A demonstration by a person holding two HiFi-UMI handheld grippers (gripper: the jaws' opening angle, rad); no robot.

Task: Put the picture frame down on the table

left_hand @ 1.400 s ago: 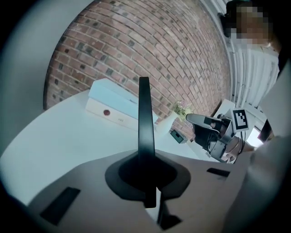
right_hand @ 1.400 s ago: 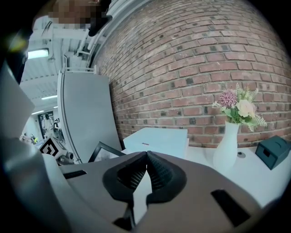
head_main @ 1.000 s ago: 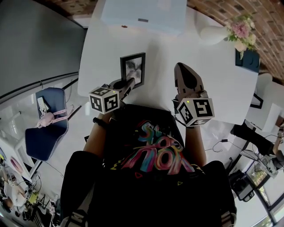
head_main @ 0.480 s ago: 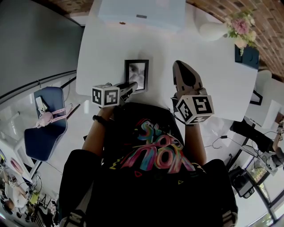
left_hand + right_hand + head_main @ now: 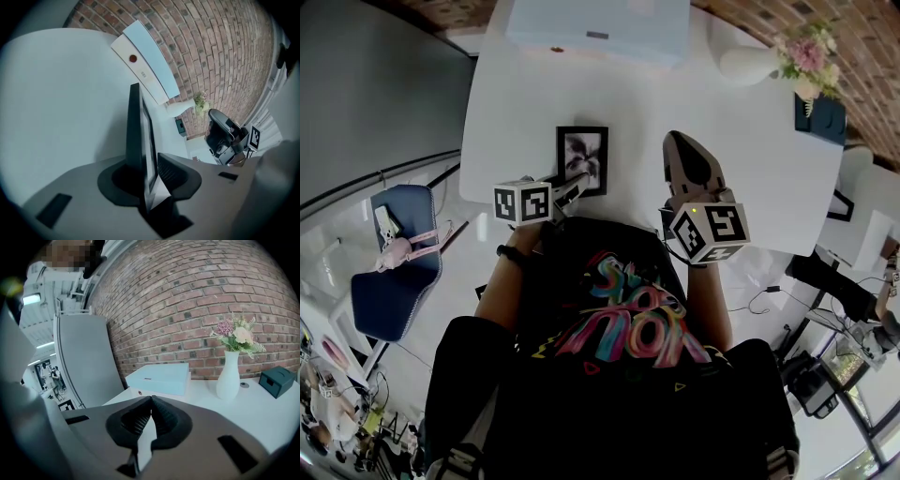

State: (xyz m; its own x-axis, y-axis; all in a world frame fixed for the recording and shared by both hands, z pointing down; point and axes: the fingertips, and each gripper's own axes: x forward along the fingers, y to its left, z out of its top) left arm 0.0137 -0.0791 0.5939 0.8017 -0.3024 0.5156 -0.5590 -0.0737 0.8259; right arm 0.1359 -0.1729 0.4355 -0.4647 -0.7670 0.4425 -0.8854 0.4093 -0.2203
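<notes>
The picture frame (image 5: 582, 159) is black with a grey photo. It faces up over the white table (image 5: 516, 103) near its front edge. My left gripper (image 5: 572, 184) is shut on the frame's near edge. In the left gripper view the picture frame (image 5: 138, 126) stands edge-on between the jaws of my left gripper (image 5: 144, 163), its back toward the tabletop. I cannot tell whether it touches the table. My right gripper (image 5: 681, 141) hovers to the right of the frame. Seen from its own camera, the right gripper (image 5: 150, 402) is shut with nothing in it.
A light blue box (image 5: 598, 28) lies at the table's far edge. A white vase with flowers (image 5: 752, 64) and a dark teal box (image 5: 820, 122) stand at the far right. A blue chair (image 5: 394, 272) is left of the table, on the floor.
The left gripper turned the tilted frame square to the table and brought it slightly nearer the front edge. The right gripper has hardly moved.
</notes>
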